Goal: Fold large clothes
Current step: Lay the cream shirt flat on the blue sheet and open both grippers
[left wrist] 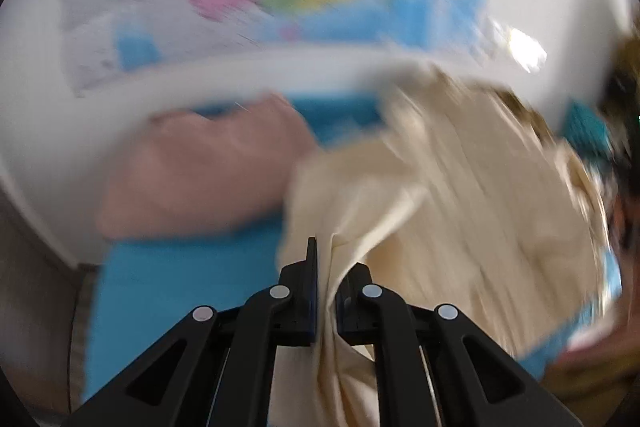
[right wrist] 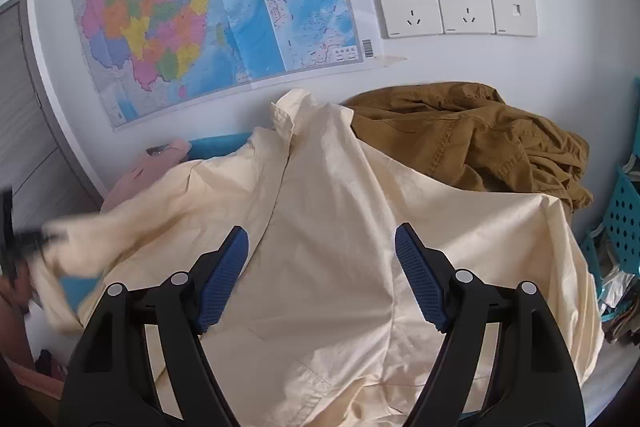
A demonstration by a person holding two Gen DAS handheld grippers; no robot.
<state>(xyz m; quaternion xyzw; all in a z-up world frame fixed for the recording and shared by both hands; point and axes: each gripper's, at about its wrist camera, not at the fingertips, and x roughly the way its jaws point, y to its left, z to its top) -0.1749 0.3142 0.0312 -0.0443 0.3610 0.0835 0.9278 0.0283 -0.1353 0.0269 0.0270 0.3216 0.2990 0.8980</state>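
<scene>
My left tool is clenched on a fold of the cream shirt; the cloth is pinched tight between its two black fingers and runs down between them toward the camera, gathered into a narrow bunch. My right tool is released, its blue ribbed pads standing wide apart over the shirt's middle with nothing pressed between them.

The shirt is a pale cream, thin woven cloth, finely creased all over. It lies spread across the blue surface in front of the wall, collar at the far end and standing up slightly. A seam runs down from the collar, and a chest pocket shows near the lower edge of the right wrist view. One sleeve trails off to the left of that view, where it is blurred and lifted at the far edge beside a dark shape that I take for my other tool. The right-hand shoulder of the shirt is humped up and smooth.

Behind it, touching its far edge, a brown garment lies crumpled in a heap. A pink garment sits to the left, partly under the cream cloth. A coloured map is taped to the white wall, with wall sockets beside it, and a teal perforated basket stands at the right edge
</scene>
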